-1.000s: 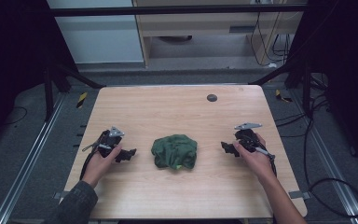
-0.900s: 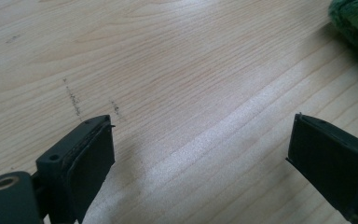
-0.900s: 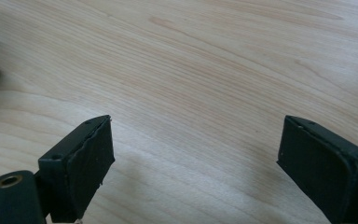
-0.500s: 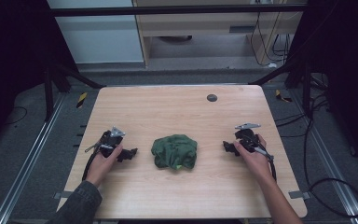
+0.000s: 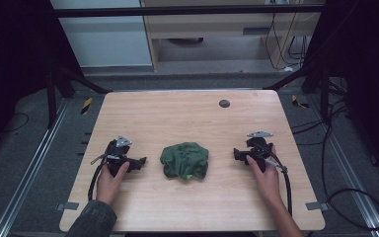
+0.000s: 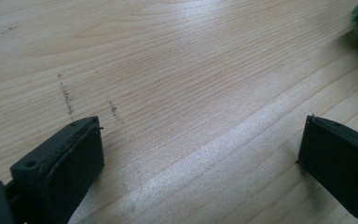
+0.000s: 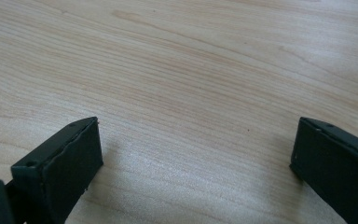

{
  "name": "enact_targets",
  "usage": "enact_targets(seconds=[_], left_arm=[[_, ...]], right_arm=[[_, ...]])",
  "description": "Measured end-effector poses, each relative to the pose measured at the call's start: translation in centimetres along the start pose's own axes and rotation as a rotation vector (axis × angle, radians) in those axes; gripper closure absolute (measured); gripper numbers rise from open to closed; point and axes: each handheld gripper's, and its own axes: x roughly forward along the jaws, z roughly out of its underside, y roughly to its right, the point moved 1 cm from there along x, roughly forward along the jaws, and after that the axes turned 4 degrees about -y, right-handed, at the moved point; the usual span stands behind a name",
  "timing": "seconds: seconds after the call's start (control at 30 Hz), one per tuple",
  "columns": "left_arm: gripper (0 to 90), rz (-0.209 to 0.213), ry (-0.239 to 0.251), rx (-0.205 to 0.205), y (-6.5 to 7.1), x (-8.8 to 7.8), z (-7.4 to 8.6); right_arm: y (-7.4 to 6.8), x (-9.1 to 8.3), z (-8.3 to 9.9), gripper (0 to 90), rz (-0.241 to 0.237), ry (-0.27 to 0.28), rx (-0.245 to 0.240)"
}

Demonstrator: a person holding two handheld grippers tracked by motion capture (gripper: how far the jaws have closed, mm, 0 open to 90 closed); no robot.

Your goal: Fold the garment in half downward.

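Lying crumpled near the middle of the tabletop [image 5: 187, 118], the green cloth [image 5: 184, 161] sits between the two claws, apart from both. The left claw [image 5: 139, 163] and the right claw [image 5: 237, 154] have just been opening; both now stand wide open, with only bare wood between the jaws.

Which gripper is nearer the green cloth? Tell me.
Left, narrowly. The left gripper sits just off the cloth on its left edge, jaws open toward it. The right gripper lies a little farther off its right edge, also open.
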Motion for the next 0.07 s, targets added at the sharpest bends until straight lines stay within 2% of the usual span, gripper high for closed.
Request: enact_targets(seconds=[0.07], left_arm=[[0.0, -0.005, 0.0, -0.006, 0.06, -0.02, 0.02]], right_arm=[[-0.18, -0.07, 0.05, 1.5, 0.014, -0.004, 0.019]])
